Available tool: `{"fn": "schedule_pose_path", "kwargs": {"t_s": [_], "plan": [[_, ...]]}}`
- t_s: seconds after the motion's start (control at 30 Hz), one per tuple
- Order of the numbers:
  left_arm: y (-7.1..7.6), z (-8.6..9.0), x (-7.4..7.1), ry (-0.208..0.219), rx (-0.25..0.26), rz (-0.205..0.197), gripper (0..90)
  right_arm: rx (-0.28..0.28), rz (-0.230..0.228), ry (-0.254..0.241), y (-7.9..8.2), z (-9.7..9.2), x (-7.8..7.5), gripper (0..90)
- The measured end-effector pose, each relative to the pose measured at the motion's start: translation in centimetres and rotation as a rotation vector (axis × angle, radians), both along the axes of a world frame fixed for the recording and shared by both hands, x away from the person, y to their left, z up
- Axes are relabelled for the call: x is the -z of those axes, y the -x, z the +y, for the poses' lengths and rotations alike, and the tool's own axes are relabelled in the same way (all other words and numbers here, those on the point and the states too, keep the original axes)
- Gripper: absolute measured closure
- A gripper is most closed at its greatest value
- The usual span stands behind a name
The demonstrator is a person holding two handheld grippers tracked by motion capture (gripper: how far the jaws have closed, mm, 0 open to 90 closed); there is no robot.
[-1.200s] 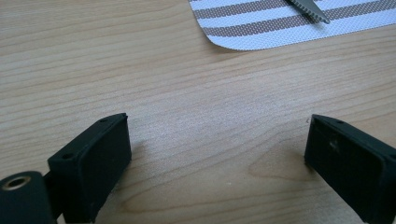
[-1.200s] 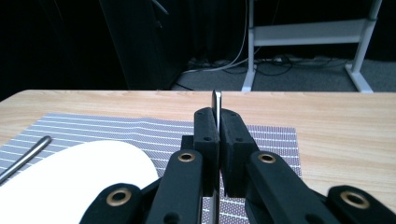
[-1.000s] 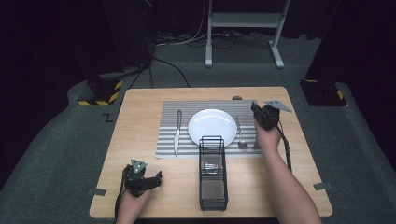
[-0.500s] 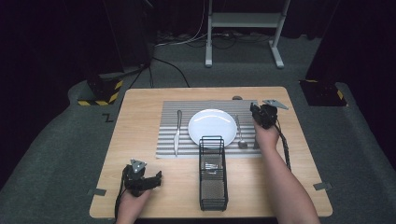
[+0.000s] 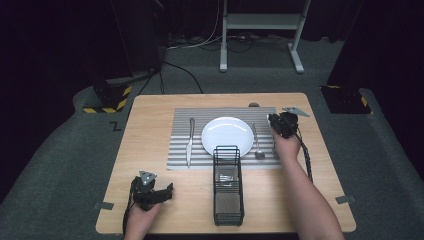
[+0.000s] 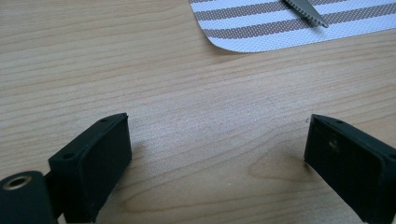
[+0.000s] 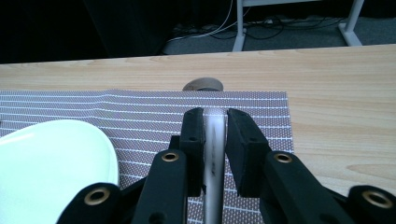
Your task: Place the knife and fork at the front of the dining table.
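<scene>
Here, right gripper jaws easing open around a slim metal handle, ribbed striped placemat beneath.

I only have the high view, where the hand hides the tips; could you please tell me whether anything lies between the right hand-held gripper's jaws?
Observer: Yes, a metal cutlery handle lies on the striped placemat between the jaws of the right hand-held gripper, which have just been opening.
Operator: Do the pads press it?
Observer: No, a thin gap shows on each side.
Operator: And the left one?
Observer: The left hand-held gripper stands wide open over the bare wooden table.
</scene>
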State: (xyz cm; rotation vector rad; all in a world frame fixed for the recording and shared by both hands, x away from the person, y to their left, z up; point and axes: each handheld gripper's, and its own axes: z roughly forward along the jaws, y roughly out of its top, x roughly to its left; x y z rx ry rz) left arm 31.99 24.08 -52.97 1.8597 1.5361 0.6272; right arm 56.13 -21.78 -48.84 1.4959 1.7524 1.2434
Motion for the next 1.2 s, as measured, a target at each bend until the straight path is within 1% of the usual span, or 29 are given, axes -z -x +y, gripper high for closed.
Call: {"fn": "schedule_pose_path", "kwargs": {"t_s": [0.13, 0.3, 0.4, 0.47, 0.53, 0.6, 0.67, 0.73, 0.87, 0.93, 0.97, 1.03, 1.13, 1.2], "plan": [[0.0, 0.0, 0.0, 0.0, -0.001, 0.0, 7.6, 0.003, 0.007, 0.002, 0.2, -0.2, -0.2, 76.0], [0.0, 0.0, 0.0, -0.005, -0.001, 0.0, 7.6, -0.005, -0.002, 0.012, 0.9, -0.2, -0.2, 73.3], [0.0, -0.2, 0.0, -0.017, 0.0, 0.003, 7.7, -0.014, -0.003, 0.032, 1.6, -0.2, -0.3, 68.5], [0.0, -0.3, 0.0, -0.028, 0.0, 0.003, 7.6, -0.021, -0.011, 0.049, 2.4, -0.2, -0.4, 62.7], [0.0, -0.2, 0.0, -0.028, 0.002, 0.004, 7.5, -0.035, -0.01, 0.074, 3.3, -0.3, -0.5, 54.8], [0.0, -0.3, 0.0, -0.028, 0.002, 0.004, 7.4, -0.05, -0.006, 0.114, 4.4, -0.3, -0.6, 46.4], [-0.1, -0.3, 0.0, -0.029, 0.006, 0.005, 6.5, -0.057, -0.012, 0.151, 5.7, -0.4, -0.7, 41.8], [-0.1, -0.3, 0.0, -0.031, 0.006, 0.005, 6.5, -0.06, -0.019, 0.172, 6.9, -0.7, -0.8, 37.6], [-0.1, -0.3, 0.0, -0.029, 0.005, 0.005, 6.5, -0.069, -0.012, 0.171, 9.5, -1.5, -0.7, 30.1], [-0.1, -0.3, 0.0, -0.03, 0.006, 0.005, 6.5, -0.065, -0.006, 0.17, 10.8, -1.8, -0.5, 25.3], [-0.1, -0.3, 0.0, -0.03, 0.006, 0.005, 6.4, -0.058, 0.005, 0.166, 11.4, -2.0, -0.4, 24.1], [-0.1, -0.3, 0.0, -0.032, 0.006, 0.005, 6.4, -0.049, 0.019, 0.16, 12.7, -2.3, 0.1, 22.6], [-0.1, -0.3, 0.0, -0.032, 0.006, 0.005, 6.5, -0.051, 0.041, 0.172, 14.6, -2.8, 1.0, 22.0], [-0.1, -0.3, 0.0, -0.031, 0.006, 0.005, 6.4, -0.059, 0.068, 0.189, 15.8, -3.1, 1.5, 21.2]]}}
